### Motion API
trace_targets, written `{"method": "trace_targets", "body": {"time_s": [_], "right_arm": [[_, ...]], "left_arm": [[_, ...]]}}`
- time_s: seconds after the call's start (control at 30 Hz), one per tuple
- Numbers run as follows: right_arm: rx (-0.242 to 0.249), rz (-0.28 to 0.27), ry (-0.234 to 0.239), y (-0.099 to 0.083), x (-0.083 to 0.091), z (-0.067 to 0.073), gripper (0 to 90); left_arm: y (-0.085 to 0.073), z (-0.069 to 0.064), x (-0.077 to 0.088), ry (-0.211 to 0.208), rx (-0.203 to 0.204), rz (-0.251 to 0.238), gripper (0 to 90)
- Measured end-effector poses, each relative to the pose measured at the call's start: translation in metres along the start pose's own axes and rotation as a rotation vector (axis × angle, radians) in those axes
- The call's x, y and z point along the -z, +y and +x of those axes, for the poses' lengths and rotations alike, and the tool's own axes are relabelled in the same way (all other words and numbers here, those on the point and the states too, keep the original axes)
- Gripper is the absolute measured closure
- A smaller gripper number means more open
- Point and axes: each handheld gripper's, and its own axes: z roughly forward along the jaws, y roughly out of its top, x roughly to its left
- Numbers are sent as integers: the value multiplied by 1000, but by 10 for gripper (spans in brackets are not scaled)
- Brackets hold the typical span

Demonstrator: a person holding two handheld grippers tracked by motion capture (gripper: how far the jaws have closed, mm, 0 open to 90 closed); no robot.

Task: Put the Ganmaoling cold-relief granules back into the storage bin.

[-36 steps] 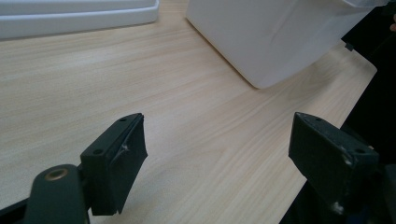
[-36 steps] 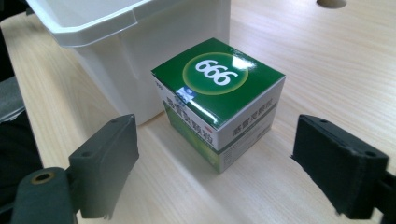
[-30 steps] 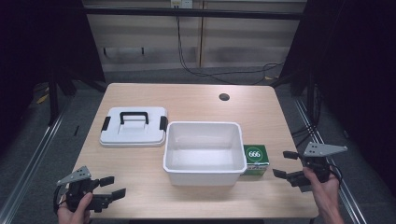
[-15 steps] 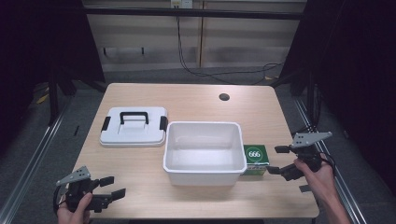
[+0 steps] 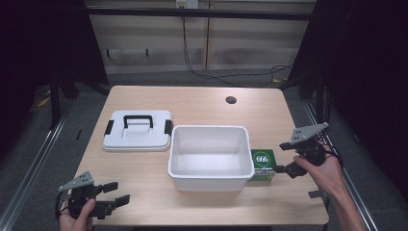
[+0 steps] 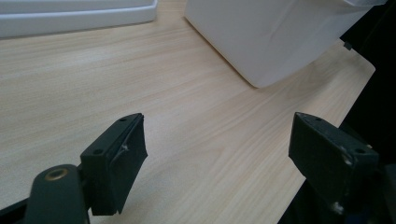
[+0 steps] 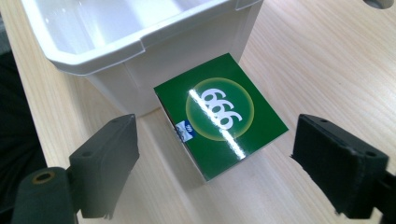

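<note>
A green box (image 5: 263, 163) marked "666" lies flat on the table (image 5: 202, 103), pressed against the right end wall of the white bin (image 5: 210, 179), the landmark at the centre of the scene. The right tool (image 5: 286, 160), held in a person's right hand (image 5: 321, 166), hovers just right of the box with its jaws spread wide and nothing between them. In the right gripper view the box (image 7: 219, 113) sits between and beyond the two black jaws, its glossy top catching the light, one edge tight to the bin (image 7: 135, 42); neither jaw touches it.

The bin stands open and empty, its rim squared to the table edge. Just left of the bin and slightly behind it rests a white lid (image 5: 138, 131) with a black handle and black side clips, lying flat and close beside the bin's left rear corner.

Well left of the bin and nearer the front edge, the left tool (image 5: 117, 195) rests low over bare wood in the left hand (image 5: 76, 217), jaws likewise apart and gripping nothing. The left gripper view shows the bin's corner (image 6: 275, 37) ahead of those jaws and the lid's edge (image 6: 74, 16) farther off.

A small dark hole (image 5: 231, 100) marks the table behind the bin, toward the right.
</note>
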Motion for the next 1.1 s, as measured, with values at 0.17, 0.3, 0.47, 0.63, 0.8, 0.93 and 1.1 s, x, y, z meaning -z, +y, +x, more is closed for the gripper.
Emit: {"method": "trace_targets", "body": {"time_s": [0.17, 0.3, 0.47, 0.63, 0.8, 0.93, 1.1], "right_arm": [[78, 60, -3, 10, -5, 1, 132], [136, 85, 35, 16, -8, 2, 130], [189, 155, 79, 22, -16, 0, 117], [221, 184, 105, 27, -24, -4, 118], [246, 199, 100, 33, -27, -9, 117], [278, 236, 109, 38, -32, -11, 95], [314, 287, 141, 40, -44, -11, 88]], "left_arm": [[0, 0, 0, -3, -2, 2, 189], [0, 0, 0, -2, -2, 2, 190], [0, 0, 0, -4, -1, 2, 189], [0, 1, 0, -4, -3, 3, 189], [0, 1, 0, -4, -1, 3, 189], [0, 1, 0, -5, -4, 4, 190], [0, 1, 0, -8, -2, 4, 189]]}}
